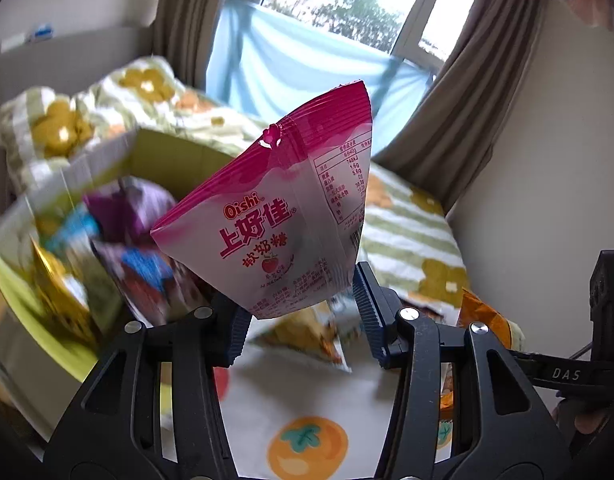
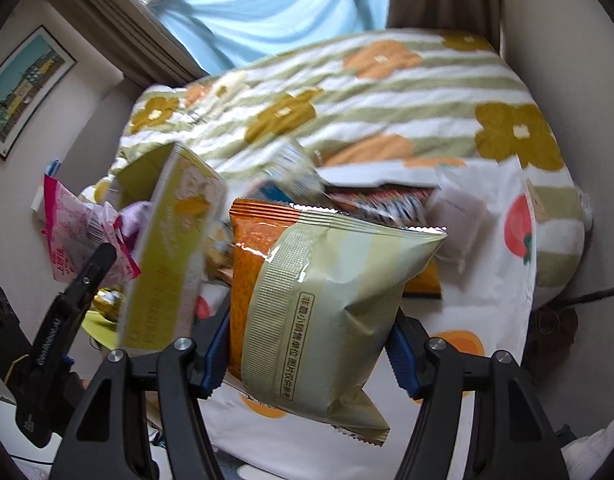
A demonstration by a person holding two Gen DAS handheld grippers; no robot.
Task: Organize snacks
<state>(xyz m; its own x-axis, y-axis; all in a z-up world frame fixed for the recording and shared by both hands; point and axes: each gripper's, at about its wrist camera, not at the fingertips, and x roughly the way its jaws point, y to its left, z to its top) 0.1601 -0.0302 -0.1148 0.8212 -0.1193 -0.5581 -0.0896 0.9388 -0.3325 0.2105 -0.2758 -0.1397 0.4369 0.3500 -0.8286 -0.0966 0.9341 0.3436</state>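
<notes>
My left gripper (image 1: 303, 312) is shut on a pink and white Oishi candy bag (image 1: 283, 216) and holds it in the air to the right of a yellow-green cardboard box (image 1: 107, 160) that holds several snack bags. My right gripper (image 2: 307, 356) is shut on a pale green and orange snack bag (image 2: 327, 304), lifted above the bed. In the right wrist view the box (image 2: 175, 248) stands to the left, with the pink bag (image 2: 71, 232) and the left gripper's finger beyond it. More snack packs (image 2: 379, 200) lie on the white fruit-print cloth (image 2: 491, 280).
A floral striped blanket (image 2: 347, 92) covers the bed. Walls close in on the right. A window with a blue curtain (image 1: 299, 60) is behind. An orange snack bag (image 1: 487, 320) lies on the cloth at the right of the left wrist view.
</notes>
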